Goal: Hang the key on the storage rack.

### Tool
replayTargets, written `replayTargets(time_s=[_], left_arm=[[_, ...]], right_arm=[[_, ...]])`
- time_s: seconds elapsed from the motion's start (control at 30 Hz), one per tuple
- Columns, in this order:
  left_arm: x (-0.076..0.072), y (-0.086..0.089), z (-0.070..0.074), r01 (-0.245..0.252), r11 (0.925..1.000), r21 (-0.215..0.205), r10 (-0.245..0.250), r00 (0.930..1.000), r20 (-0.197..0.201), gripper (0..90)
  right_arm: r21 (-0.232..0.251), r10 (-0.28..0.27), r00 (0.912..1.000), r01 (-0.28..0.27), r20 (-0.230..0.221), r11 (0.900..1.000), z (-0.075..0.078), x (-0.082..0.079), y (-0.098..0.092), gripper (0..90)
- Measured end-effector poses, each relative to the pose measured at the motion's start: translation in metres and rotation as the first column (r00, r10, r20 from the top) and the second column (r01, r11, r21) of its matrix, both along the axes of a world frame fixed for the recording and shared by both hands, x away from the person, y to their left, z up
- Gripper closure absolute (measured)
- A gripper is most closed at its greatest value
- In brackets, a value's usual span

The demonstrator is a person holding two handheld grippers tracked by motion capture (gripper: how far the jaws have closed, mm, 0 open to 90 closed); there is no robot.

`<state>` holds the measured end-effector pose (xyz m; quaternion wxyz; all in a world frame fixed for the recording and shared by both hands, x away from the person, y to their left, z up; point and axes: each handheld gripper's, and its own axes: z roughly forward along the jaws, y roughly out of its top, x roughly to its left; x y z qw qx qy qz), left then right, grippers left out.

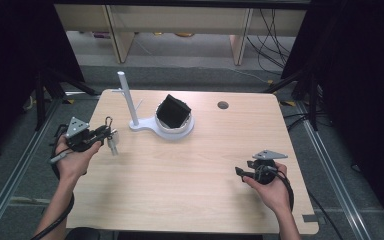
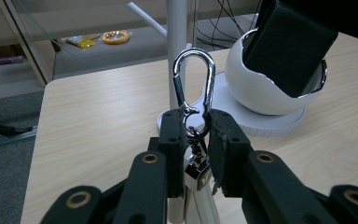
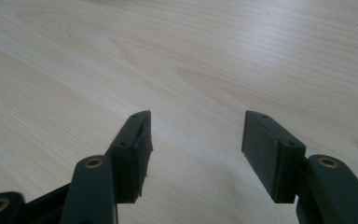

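Carabiner with keys, clamped at its lower end between the jaws of the left gripper, silver loop standing upright above the pads. Small metal keys hanging below the clip, down between the jaws. In the high view, left gripper held over the left side of the wooden table, keys dangling from it just above the surface, carabiner poking up toward the far edge.

White stand just beyond and to the right of that gripper: upright post with a short side peg, on a flat white base. On the same base, a white bowl holding a black wallet-like object, tilted and sticking out over the rim. From the left gripper view, post directly behind the carabiner, bowl off to the right with the black object leaning inside.

Right gripper held low near the right front part of the table, well apart from the stand. Jaws spread wide in the right gripper view, nothing between them, bare wood grain beneath.
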<state>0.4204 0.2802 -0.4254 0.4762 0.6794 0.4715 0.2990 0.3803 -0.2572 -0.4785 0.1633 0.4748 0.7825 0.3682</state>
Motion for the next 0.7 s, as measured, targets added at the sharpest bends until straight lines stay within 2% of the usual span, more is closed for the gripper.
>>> replayTargets(time_s=[0.03,0.07,0.1,0.13,0.23,0.33,0.37,0.4,0.5,0.7], left_arm=[[0.001,0.0,0.001,0.001,1.0,0.001,-0.001,1.0,0.003,75.4],[0.001,-0.001,0.002,0.001,1.0,-0.003,-0.001,1.0,0.004,75.4],[0.002,-0.001,0.003,0.001,1.0,-0.003,-0.001,0.9999,0.01,75.3],[0.002,-0.002,0.004,0.0,1.0,-0.002,0.0,0.9999,0.01,75.4],[0.004,-0.003,0.005,0.0,1.0,-0.001,0.0,0.9999,0.017,75.3],[0.006,-0.003,0.006,-0.004,1.0,0.001,0.004,0.9997,0.025,75.3],[0.007,-0.003,0.007,-0.003,1.0,-0.004,0.003,0.9996,0.029,75.3],[0.007,-0.003,0.007,-0.008,1.0,-0.001,0.008,0.9995,0.031,75.3],[0.008,-0.004,0.01,-0.011,0.9999,0.0,0.011,0.999,0.043,75.3],[0.013,-0.006,0.015,-0.013,0.9999,-0.008,0.014,0.9981,0.06,75.4]], right_arm=[[0.009,0.0,1.0,0.0,0.003,1.0,0.0,0.0,0.0,43.8],[-0.009,-0.008,1.0,0.008,0.003,1.0,0.001,-0.001,0.0,43.8],[0.008,0.012,0.9999,-0.012,0.006,1.0,-0.001,0.0,0.0,43.8],[0.027,-0.019,0.9996,0.02,-0.021,0.999,0.0,-0.002,0.002,43.8],[-0.013,0.001,0.9998,-0.001,0.018,1.0,0.0,0.0,-0.002,43.8],[-0.013,-0.006,0.9997,0.007,0.024,1.0,0.0,-0.001,-0.003,43.8],[0.001,-0.013,0.9999,0.013,0.006,1.0,0.001,-0.002,-0.002,43.8],[0.003,-0.003,0.9998,0.002,0.02,1.0,0.0,0.0,-0.002,43.8],[-0.008,-0.003,0.9997,0.003,0.024,1.0,0.0,-0.001,-0.003,43.8],[-0.001,-0.017,0.9999,0.017,0.002,1.0,0.001,-0.003,-0.001,43.8]])
